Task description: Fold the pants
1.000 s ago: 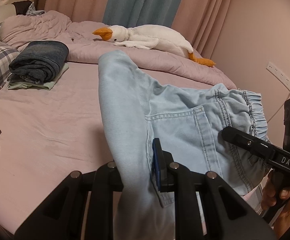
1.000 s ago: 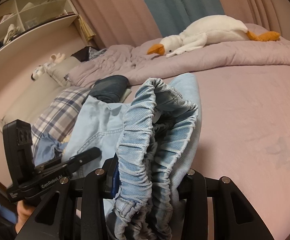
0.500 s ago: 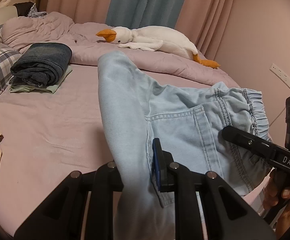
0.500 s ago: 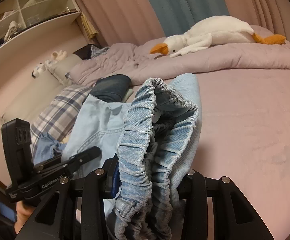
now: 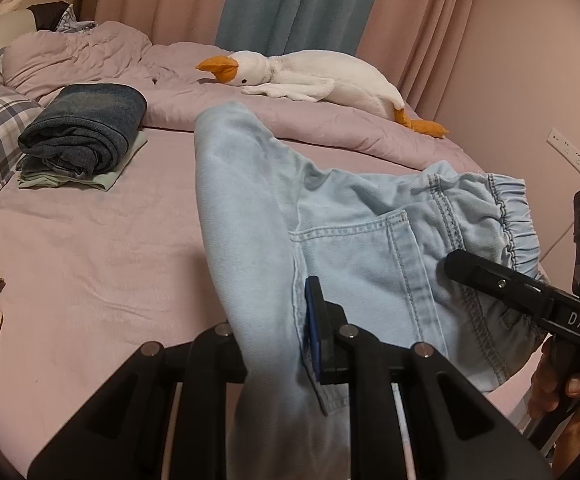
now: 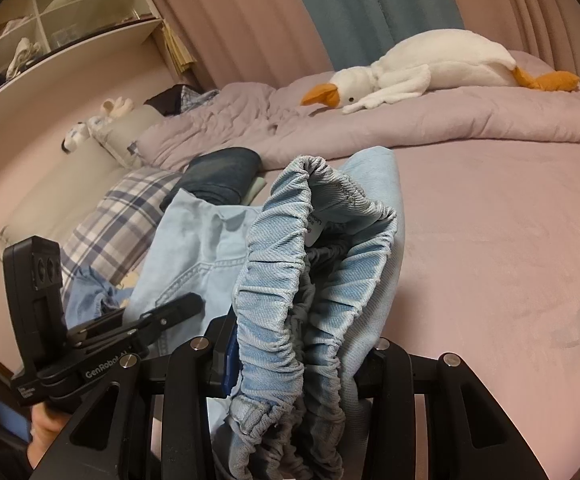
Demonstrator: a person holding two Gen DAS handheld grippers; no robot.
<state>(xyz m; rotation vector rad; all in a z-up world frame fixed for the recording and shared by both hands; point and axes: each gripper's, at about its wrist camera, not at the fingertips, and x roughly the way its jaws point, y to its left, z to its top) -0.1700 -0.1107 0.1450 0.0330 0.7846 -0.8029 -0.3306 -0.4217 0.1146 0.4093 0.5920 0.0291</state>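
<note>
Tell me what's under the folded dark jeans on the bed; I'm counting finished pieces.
Under the dark jeans lies a folded pale green garment, only its edges showing. Anything further beneath is covered.

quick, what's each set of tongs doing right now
Left tongs: closed on the pants, near the back pocket.
Right tongs: closed on the pants' bunched elastic waistband.
</note>
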